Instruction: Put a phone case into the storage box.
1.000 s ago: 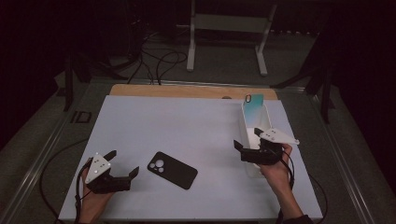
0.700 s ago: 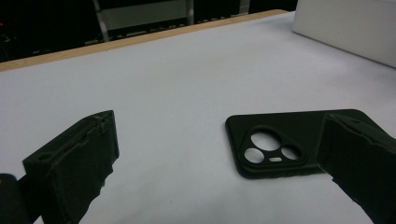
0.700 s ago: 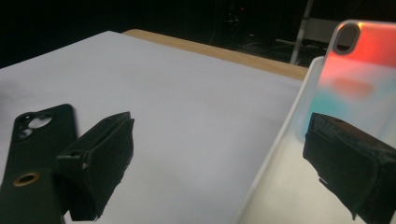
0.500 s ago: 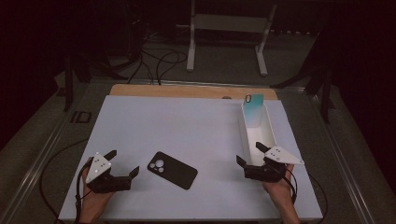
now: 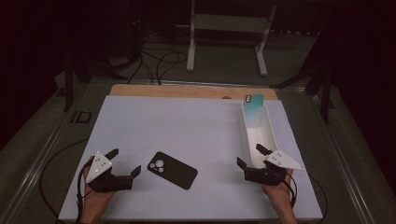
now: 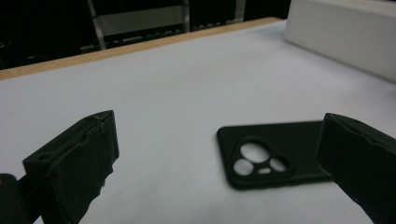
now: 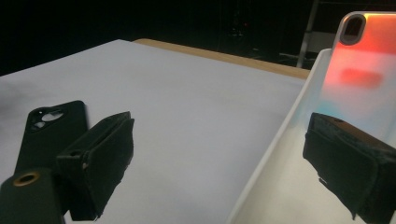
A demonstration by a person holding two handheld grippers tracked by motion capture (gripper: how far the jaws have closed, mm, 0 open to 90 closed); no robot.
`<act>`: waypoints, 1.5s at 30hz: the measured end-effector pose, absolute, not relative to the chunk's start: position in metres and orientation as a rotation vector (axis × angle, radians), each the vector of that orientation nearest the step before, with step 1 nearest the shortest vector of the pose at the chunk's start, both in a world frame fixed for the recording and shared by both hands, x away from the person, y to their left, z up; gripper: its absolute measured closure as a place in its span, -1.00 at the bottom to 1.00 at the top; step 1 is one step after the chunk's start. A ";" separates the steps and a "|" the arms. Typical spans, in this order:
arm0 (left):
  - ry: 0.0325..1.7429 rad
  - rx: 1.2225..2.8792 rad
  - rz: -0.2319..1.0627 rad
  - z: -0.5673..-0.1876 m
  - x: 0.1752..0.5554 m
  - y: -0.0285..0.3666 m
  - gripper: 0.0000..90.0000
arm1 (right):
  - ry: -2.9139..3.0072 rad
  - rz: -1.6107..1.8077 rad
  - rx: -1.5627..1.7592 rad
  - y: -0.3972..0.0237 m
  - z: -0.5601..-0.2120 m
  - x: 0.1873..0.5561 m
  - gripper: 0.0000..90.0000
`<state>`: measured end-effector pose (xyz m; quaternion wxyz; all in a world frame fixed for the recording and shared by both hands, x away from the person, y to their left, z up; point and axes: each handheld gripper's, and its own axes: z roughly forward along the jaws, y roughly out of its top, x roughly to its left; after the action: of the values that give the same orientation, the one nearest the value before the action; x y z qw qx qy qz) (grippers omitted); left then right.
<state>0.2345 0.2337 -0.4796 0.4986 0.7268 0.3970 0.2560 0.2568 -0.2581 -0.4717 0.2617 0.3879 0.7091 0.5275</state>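
A black phone case (image 5: 172,170) lies flat, camera holes up, on the white table near its front. My left gripper (image 5: 125,160) rests just left of it, open and holding nothing. In the left gripper view the black case (image 6: 271,154) lies just ahead of the gripper's right jaw. A long white tray (image 5: 272,138) stands at the right, and a teal phone case (image 5: 253,111) leans upright at its far end. My right gripper (image 5: 250,155) is open and holds nothing, its jaws astride the tray's near left rim. In the right gripper view the leaning case (image 7: 359,70) shows reddish.
The white tabletop (image 5: 187,126) ends in a wooden strip (image 5: 191,91) at the far edge. Beyond it stand a metal frame (image 5: 229,28) and loose cables (image 5: 159,60) on the dark floor. The tray's wall (image 6: 341,37) rises at the far right of the left gripper view.
My right gripper has drawn back toward the person, from beside the tray's middle to its near end. The left gripper and both cases have stayed put.
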 end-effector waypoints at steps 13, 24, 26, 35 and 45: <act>0.913 1.821 0.543 -0.469 0.250 0.198 -1.00 | 1.902 1.437 1.058 -0.261 -0.470 0.257 -0.80; 0.839 1.889 0.419 -0.465 0.267 0.149 -0.91 | 1.892 1.432 1.060 -0.261 -0.470 0.257 -0.80; 0.828 1.893 0.399 -0.466 0.267 0.142 -0.88 | 1.886 1.433 1.063 -0.262 -0.469 0.257 -0.80; 0.799 1.958 0.364 -0.474 0.269 0.105 -0.55 | 1.886 1.431 1.063 -0.261 -0.469 0.256 -0.80; 0.754 2.014 0.268 -0.489 0.269 0.077 -0.05 | 1.885 1.430 1.061 -0.261 -0.468 0.256 -0.80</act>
<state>0.2693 0.0773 -0.4890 0.4682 0.8211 0.3075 0.1092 0.2560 -0.2614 -0.4684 0.2710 0.3938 0.6998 0.5308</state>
